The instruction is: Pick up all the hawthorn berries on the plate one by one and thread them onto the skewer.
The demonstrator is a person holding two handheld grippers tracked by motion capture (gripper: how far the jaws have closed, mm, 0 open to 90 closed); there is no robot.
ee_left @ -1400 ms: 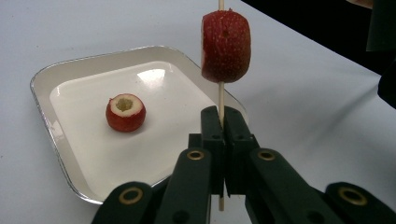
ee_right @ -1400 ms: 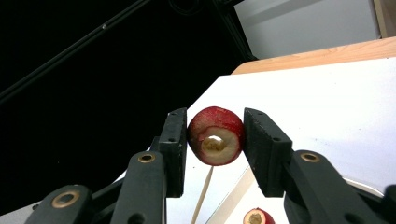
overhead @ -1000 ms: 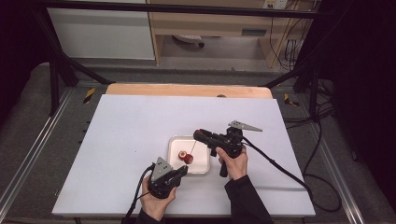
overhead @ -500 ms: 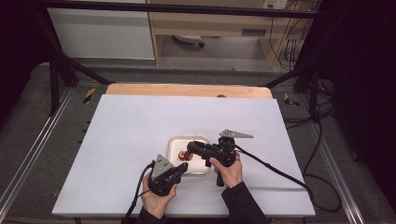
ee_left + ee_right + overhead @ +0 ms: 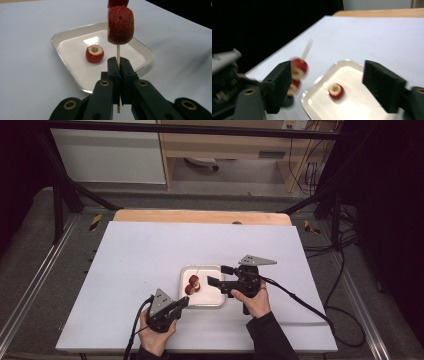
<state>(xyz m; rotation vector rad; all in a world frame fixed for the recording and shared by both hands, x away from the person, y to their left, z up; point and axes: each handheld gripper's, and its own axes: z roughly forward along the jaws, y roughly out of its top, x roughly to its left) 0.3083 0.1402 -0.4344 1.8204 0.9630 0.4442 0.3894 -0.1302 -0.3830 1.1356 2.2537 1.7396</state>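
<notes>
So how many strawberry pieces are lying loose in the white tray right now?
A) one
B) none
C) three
A: a single hollowed strawberry piece lies in the white tray, while the others sit on the skewer that the left tool clamps.

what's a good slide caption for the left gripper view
Left gripper shut on thin wooden skewer threaded with red strawberry slices; another slice lies in white tray.

Your left gripper view cuts the upper strawberry slice (image 5: 118, 3) at its top edge. Your right gripper view blurs the skewer (image 5: 306, 49) and its slices. From above, the loose slice in the tray (image 5: 216, 301) is too small to make out.
</notes>
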